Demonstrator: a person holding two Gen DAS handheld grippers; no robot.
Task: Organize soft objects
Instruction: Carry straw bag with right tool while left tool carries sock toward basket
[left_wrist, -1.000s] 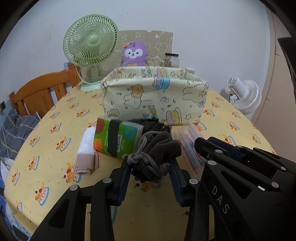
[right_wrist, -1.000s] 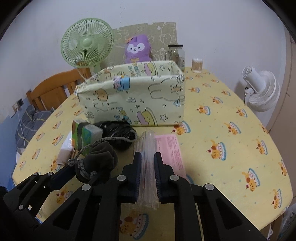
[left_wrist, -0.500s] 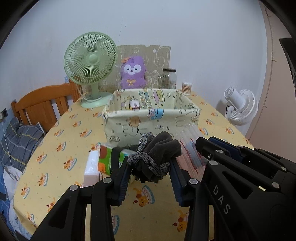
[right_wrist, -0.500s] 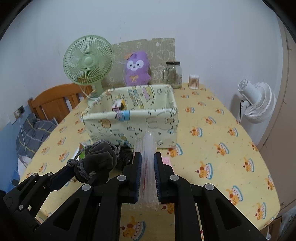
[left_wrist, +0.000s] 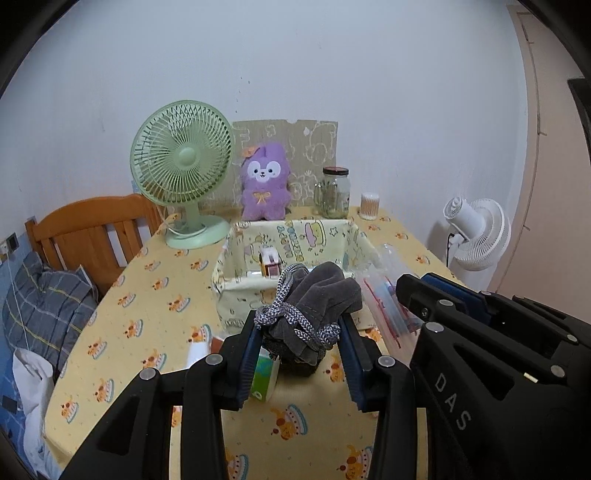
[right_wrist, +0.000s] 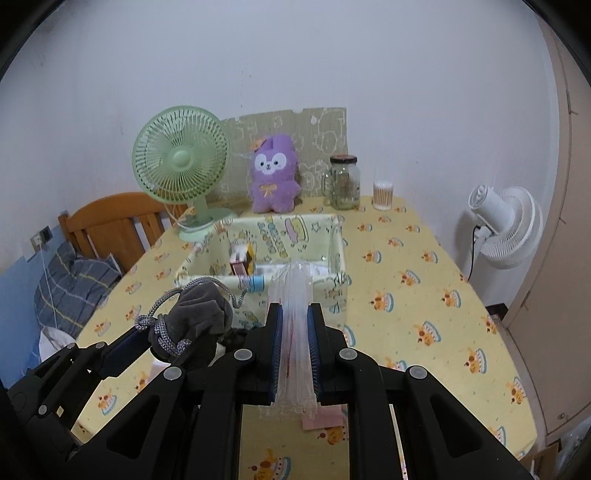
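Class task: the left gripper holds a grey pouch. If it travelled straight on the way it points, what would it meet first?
Probably the yellow fabric bin: its near wall sits just beyond the grey pouch in the left gripper. Depth is uncertain.

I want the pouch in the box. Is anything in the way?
Nothing visible blocks it. The grey drawstring pouch, held by the left gripper, hangs just short of the open fabric box.
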